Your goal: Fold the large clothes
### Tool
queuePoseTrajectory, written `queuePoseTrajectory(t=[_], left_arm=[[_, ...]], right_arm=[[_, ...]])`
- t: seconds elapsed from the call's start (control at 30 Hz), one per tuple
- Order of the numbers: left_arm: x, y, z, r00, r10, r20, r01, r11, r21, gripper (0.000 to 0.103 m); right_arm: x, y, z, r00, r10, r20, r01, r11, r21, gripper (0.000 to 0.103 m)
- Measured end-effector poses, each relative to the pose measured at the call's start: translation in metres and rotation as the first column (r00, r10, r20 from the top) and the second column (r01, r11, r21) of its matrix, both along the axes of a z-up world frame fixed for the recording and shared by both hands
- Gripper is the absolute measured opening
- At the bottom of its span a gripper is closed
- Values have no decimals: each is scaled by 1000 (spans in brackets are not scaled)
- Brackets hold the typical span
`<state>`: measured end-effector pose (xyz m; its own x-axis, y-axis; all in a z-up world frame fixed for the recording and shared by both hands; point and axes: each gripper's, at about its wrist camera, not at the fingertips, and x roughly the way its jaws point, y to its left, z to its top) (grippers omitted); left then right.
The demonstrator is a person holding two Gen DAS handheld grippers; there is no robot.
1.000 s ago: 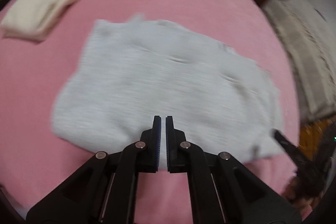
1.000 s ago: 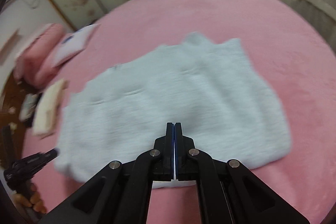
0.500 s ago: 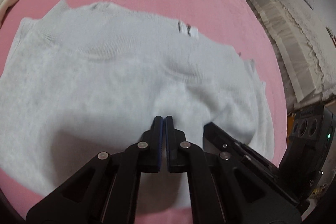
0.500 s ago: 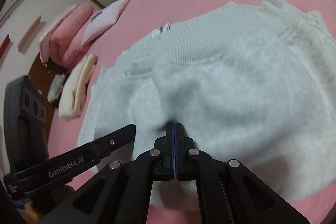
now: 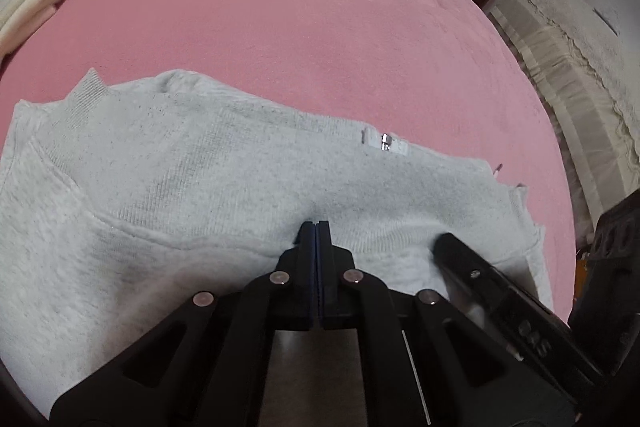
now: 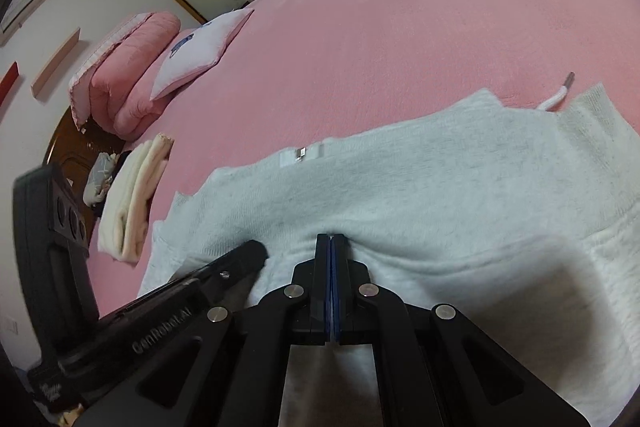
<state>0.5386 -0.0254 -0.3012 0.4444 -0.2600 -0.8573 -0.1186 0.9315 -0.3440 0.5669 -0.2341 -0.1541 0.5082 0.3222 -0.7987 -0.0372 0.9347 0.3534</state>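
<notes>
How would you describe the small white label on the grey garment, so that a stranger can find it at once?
Start from the pink bed; the light grey sweatshirt lies spread on it. Follow its far edge to the small white label there. It alone is flat, smooth white and bears a shiny metal piece, unlike the ribbed knit around it.

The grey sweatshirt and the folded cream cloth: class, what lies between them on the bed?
Only bare pink bedcover separates the grey sweatshirt from the folded cream cloth; the right wrist view shows it.
</notes>
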Motion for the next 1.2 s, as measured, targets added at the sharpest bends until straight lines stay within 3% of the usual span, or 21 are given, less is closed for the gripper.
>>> queuePoseTrajectory(t=[0.03, 0.1, 0.13, 0.3, 0.5, 0.67, 0.7, 0.73, 0.83, 0.9, 0.93, 0.97, 1.07, 1.2], left_arm=[[1, -1, 0, 1000, -5, 4, 5, 1000, 5, 1], [-5, -5, 5, 999, -20, 27, 19, 999, 41, 1], [-6, -2, 6, 999, -22, 34, 21, 999, 48, 1], [-16, 6, 20, 998, -35, 47, 31, 996, 79, 1], [-30, 20, 42, 995, -43, 92, 33, 993, 114, 1], [-59, 56, 59, 988, 15, 153, -39, 987, 155, 1], [-56, 59, 58, 990, 46, 130, -78, 963, 256, 1], [-55, 67, 56, 991, 65, 118, -97, 952, 292, 1], [-47, 109, 37, 986, 163, 46, -169, 966, 197, 1], [-45, 131, 28, 979, 202, 18, -201, 959, 201, 1], [-45, 144, 23, 976, 218, 11, -215, 953, 213, 1], [-45, 153, 20, 976, 220, 11, -217, 955, 202, 1], [-43, 164, 16, 983, 186, 11, -184, 962, 202, 1], [-43, 153, 15, 991, 133, 29, -135, 930, 341, 1]], right_arm=[[9, -4, -1, 999, -42, -4, 42, 998, -41, 0], [12, -37, -7, 998, -59, -22, 61, 994, 88, 0], [13, -45, -5, 998, -60, -22, 62, 994, 90, 0], [11, -67, 3, 1000, 1, 18, -1, 1000, 2, 0], [-14, -100, 14, 998, -40, 46, 40, 999, 11, 0], [-32, -132, 29, 998, -37, 42, 37, 999, 19, 0], [-32, -137, 29, 999, -34, 38, 34, 999, 16, 0], [-34, -145, 32, 998, -43, 39, 43, 999, 13, 0], [-39, -165, 35, 994, -96, 46, 95, 995, 30, 0], [-44, -187, 36, 979, -202, 29, 204, 974, -99, 0], [-46, -198, 32, 978, -207, 19, 207, 976, -66, 0], [-46, -209, 27, 978, -210, 2, 210, 977, -24, 0], [-48, -230, 20, 978, -206, -3, 206, 978, -24, 0], [-55, -252, 25, 965, -262, 0, 262, 965, -6, 0]])
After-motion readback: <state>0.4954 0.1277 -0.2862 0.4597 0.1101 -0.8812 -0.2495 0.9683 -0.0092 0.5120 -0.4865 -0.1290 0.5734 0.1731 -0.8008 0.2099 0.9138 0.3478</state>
